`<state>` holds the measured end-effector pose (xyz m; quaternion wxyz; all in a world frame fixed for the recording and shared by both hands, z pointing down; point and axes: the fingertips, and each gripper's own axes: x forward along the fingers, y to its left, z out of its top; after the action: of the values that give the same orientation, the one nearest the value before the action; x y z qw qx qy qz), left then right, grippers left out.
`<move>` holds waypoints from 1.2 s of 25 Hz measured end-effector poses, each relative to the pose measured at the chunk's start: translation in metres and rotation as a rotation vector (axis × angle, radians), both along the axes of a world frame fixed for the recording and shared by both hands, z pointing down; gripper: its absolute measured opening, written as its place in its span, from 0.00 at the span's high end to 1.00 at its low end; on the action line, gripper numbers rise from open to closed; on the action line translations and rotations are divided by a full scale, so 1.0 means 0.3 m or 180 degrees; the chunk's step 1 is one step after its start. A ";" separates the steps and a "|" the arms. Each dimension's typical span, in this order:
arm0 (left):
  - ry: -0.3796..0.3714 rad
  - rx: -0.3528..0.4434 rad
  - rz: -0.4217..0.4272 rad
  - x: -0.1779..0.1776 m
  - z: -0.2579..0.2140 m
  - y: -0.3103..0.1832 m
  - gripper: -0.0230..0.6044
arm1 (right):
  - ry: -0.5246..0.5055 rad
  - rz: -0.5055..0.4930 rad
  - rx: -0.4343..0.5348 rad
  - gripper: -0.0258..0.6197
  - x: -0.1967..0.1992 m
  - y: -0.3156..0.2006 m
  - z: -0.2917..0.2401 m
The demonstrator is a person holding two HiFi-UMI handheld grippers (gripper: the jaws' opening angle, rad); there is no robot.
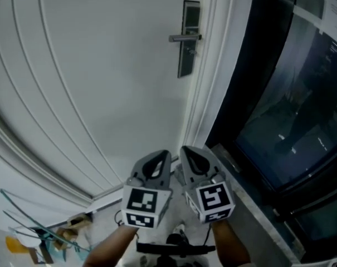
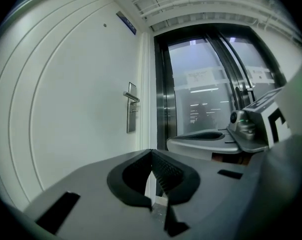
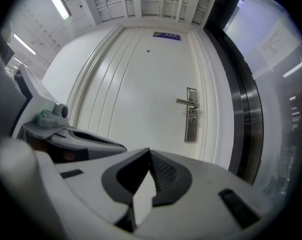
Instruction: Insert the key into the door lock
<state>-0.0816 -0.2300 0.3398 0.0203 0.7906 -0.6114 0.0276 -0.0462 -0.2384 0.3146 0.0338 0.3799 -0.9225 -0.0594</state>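
With left gripper (image 1: pixel 162 156) and right gripper (image 1: pixel 189 152) both pressed together empty and no key in sight, find and pinch it squarely first, then approach the lock (image 1: pixel 187 53) at the door's (image 1: pixel 101 71) right edge.

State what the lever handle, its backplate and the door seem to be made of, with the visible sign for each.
Lever handle and backplate: probably brushed metal, grey with a dull sheen. Door: smooth white painted or laminated panel with moulded grooves; the core cannot be told.
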 end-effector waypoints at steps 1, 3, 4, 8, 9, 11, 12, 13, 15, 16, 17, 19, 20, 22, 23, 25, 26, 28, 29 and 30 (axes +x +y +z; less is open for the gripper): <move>0.0009 -0.0003 0.0009 -0.009 0.006 0.024 0.95 | -0.0028 0.0015 -0.0012 0.94 -0.008 0.025 0.003; 0.0019 -0.0002 0.0027 -0.027 0.012 0.068 0.95 | -0.0021 0.0046 -0.0032 0.94 -0.020 0.070 0.017; 0.0021 0.0000 0.0034 -0.037 0.015 0.091 0.95 | -0.0005 0.0057 -0.0041 0.94 -0.027 0.093 0.025; 0.0048 0.0006 0.0065 -0.067 0.032 0.180 0.95 | 0.0063 0.0107 -0.0048 0.94 -0.046 0.185 0.063; 0.0052 0.0002 0.0078 -0.071 0.037 0.199 0.95 | 0.0070 0.0122 -0.0054 0.94 -0.049 0.208 0.071; 0.0070 -0.0010 0.0111 -0.074 0.044 0.234 0.95 | 0.0075 0.0145 -0.0088 0.94 -0.056 0.251 0.074; 0.0085 -0.0022 0.0130 -0.072 0.046 0.251 0.95 | 0.0075 0.0163 -0.0111 0.94 -0.057 0.269 0.075; 0.0102 -0.0040 0.0151 -0.067 0.047 0.266 0.95 | 0.0060 0.0184 -0.0125 0.94 -0.056 0.284 0.073; 0.0114 -0.0054 0.0194 -0.055 0.053 0.296 0.95 | 0.0009 0.0232 -0.0168 0.94 -0.046 0.314 0.072; 0.0109 -0.0051 0.0214 -0.048 0.056 0.309 0.95 | 0.0024 0.0254 -0.0203 0.94 -0.038 0.331 0.077; 0.0106 -0.0052 0.0232 -0.040 0.058 0.322 0.95 | 0.0053 0.0272 -0.0231 0.94 -0.029 0.347 0.083; 0.0110 -0.0054 0.0264 -0.022 0.059 0.343 0.95 | 0.0089 0.0296 -0.0246 0.94 -0.013 0.371 0.089; 0.0113 -0.0049 0.0277 -0.013 0.056 0.352 0.95 | 0.0097 0.0302 -0.0240 0.94 -0.005 0.381 0.090; 0.0114 -0.0035 0.0299 0.006 0.049 0.371 0.95 | 0.0096 0.0306 -0.0229 0.94 0.009 0.402 0.087; 0.0113 -0.0027 0.0307 0.016 0.046 0.380 0.95 | 0.0088 0.0308 -0.0219 0.94 0.017 0.411 0.084; 0.0113 -0.0013 0.0319 0.034 0.040 0.390 0.95 | 0.0062 0.0308 -0.0183 0.94 0.032 0.421 0.079; 0.0115 -0.0006 0.0323 0.042 0.036 0.394 0.95 | 0.0045 0.0310 -0.0184 0.94 0.038 0.425 0.074; 0.0123 0.0005 0.0322 0.056 0.030 0.397 0.95 | 0.0058 0.0308 -0.0213 0.94 0.048 0.432 0.066; 0.0131 0.0010 0.0319 0.063 0.027 0.399 0.95 | 0.0081 0.0301 -0.0210 0.94 0.054 0.435 0.064; 0.0140 0.0015 0.0316 0.070 0.026 0.400 0.95 | 0.0084 0.0294 -0.0199 0.94 0.060 0.438 0.060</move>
<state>-0.0606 -0.1099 0.3475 0.0304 0.8204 -0.5709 0.0098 -0.0281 -0.1071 0.3327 0.0605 0.4201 -0.9048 -0.0339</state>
